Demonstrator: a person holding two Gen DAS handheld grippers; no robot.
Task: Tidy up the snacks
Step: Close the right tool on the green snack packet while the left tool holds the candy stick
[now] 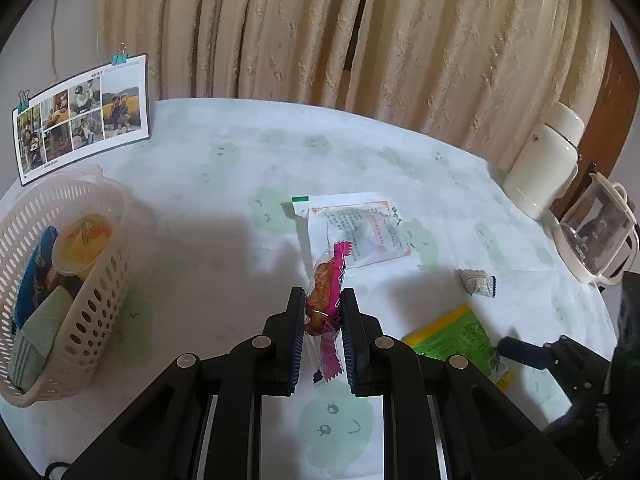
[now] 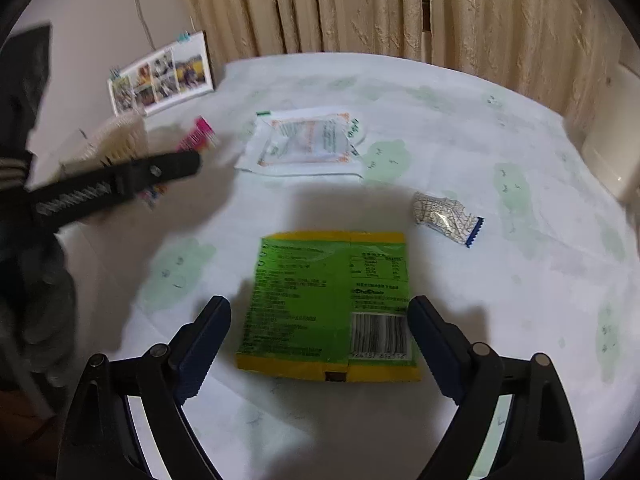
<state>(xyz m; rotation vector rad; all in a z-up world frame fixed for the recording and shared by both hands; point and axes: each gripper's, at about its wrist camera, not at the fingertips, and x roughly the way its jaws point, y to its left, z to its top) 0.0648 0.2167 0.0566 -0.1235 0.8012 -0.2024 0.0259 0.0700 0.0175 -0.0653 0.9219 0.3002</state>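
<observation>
Snacks lie scattered over a round table (image 1: 224,216) covered with a white cloth printed with pale green smiling shapes. The left gripper (image 1: 322,312) is clamped on a pink-wrapped snack (image 1: 326,292), a clear packet with pink crimped ends and an orange-brown piece inside, held upright between the two pads and lifted off the cloth. In the right wrist view this same gripper shows blurred at the left, with the pink end of the wrapper sticking out past it.

At the left stands a white perforated basket (image 1: 100,280). It holds a jelly cup (image 1: 82,246) with an orange lid, a blue packet (image 1: 34,276) and a pale green packet (image 1: 44,328); what else lies in it cannot be told.

The right gripper (image 2: 320,322) hangs with its jaws spread wide, one finger on each side of a green and yellow packet (image 2: 328,296) that lies flat, back side up, barcode at its near right corner. Whether the fingers touch the packet cannot be told.

Farther off lies a flat white sachet (image 2: 308,144) with orange and green print. To the right of the green packet, well apart from it, sits a small crumpled candy wrapper (image 2: 444,218) with a blue crimped end.

At the far left a photo calendar (image 1: 82,114) stands held with teal binder clips. At the far right are a white thermos jug (image 1: 546,160) and, just beside it, a glass pitcher (image 1: 598,234). Beige curtains (image 1: 360,32) hang behind the table.
</observation>
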